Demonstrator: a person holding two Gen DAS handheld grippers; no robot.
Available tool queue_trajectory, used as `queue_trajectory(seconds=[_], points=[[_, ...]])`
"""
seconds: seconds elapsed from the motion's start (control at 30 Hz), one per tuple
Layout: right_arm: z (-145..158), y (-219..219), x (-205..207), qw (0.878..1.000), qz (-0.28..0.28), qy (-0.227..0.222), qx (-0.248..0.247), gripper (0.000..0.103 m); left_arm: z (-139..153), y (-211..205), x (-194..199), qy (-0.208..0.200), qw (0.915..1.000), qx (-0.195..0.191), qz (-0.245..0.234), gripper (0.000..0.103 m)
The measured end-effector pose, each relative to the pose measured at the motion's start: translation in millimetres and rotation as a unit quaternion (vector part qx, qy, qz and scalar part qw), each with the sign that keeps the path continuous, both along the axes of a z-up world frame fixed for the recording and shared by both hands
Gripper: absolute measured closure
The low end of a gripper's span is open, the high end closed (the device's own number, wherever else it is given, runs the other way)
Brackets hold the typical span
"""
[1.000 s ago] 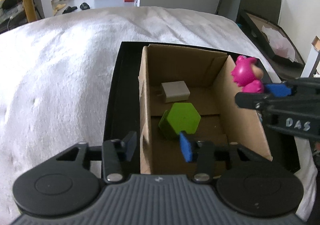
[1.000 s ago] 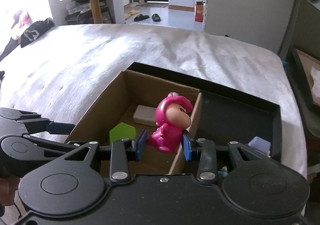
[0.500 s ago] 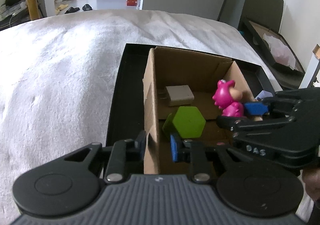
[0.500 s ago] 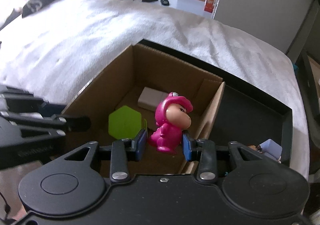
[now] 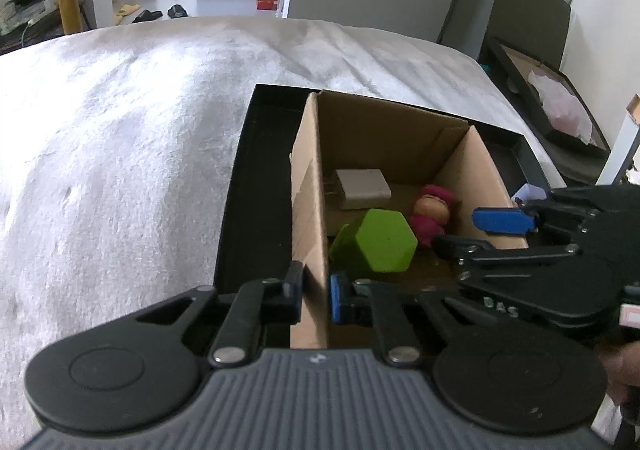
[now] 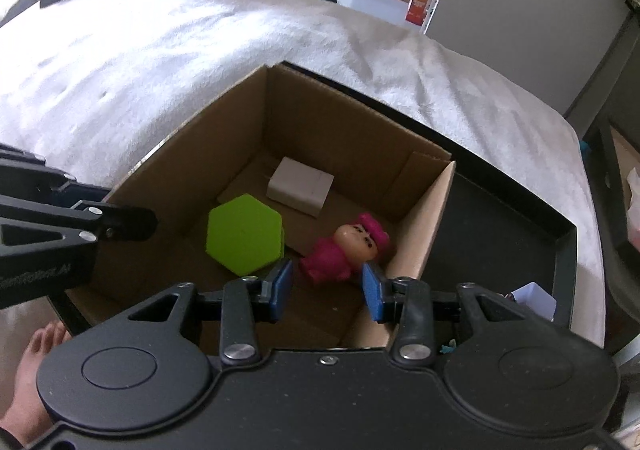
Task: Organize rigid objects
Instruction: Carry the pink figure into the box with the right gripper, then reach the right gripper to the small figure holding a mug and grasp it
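A cardboard box [image 6: 348,118] stands in a black tray [image 6: 520,226] on a white bed. In it lie a pink toy figure [image 6: 346,248], a green hexagon block [image 6: 244,234] and a white charger [image 6: 300,186]. My right gripper [image 6: 326,286] is open and empty above the box, just over the lying figure. My left gripper [image 5: 314,290] is shut on the box's left wall [image 5: 310,202]. The left wrist view also shows the figure [image 5: 432,212], the block [image 5: 378,240] and the charger [image 5: 362,188].
A pale purple object [image 6: 534,300] lies in the tray right of the box. A dark framed tray [image 5: 552,110] stands beyond the bed's right edge. A bare foot [image 6: 36,354] shows at the lower left of the right wrist view.
My right gripper opened and the pink figure dropped into the box, now lying on its side. My left gripper closed onto the box's left wall.
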State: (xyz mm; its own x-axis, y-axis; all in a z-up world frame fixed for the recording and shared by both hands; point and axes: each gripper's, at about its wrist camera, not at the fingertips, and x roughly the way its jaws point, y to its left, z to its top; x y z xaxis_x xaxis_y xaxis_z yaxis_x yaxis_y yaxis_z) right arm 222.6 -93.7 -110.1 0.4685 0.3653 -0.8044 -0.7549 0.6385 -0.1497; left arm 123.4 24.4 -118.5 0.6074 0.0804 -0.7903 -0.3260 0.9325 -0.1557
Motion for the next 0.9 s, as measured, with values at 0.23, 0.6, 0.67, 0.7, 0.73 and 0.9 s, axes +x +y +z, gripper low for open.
queue_trajectory(seconds=[0.23, 0.6, 0.67, 0.7, 0.73, 0.9], points=[[22.5, -23.6, 2.8, 0.997, -0.019, 0.027, 0.067, 0.065, 0.5, -0.1, 2.3, 0.008, 0.9999, 0.005, 0.006, 0.092], [33.0, -57.7, 11.1, 0.993, -0.051, 0.029, 0.099, 0.065, 2.2, -2.5, 6.8, 0.014, 0.9997, 0.011, 0.016, 0.088], [31.0, -64.2, 15.3, 0.992, -0.064, 0.034, 0.105, 0.065, 4.5, -2.2, 8.7, 0.012, 0.9997, 0.01, 0.02, 0.088], [29.8, -66.0, 17.0, 0.991, -0.068, 0.035, 0.107, 0.065, 5.2, -2.2, 9.4, 0.012, 0.9997, 0.01, 0.022, 0.087], [28.8, -69.2, 18.2, 0.991, -0.072, 0.035, 0.109, 0.063, 6.2, -1.9, 10.5, 0.011, 0.9996, 0.01, 0.025, 0.087], [24.1, -84.2, 23.4, 0.989, -0.086, 0.039, 0.115, 0.062, 8.0, -4.3, 14.2, 0.015, 0.9992, 0.011, 0.035, 0.075]])
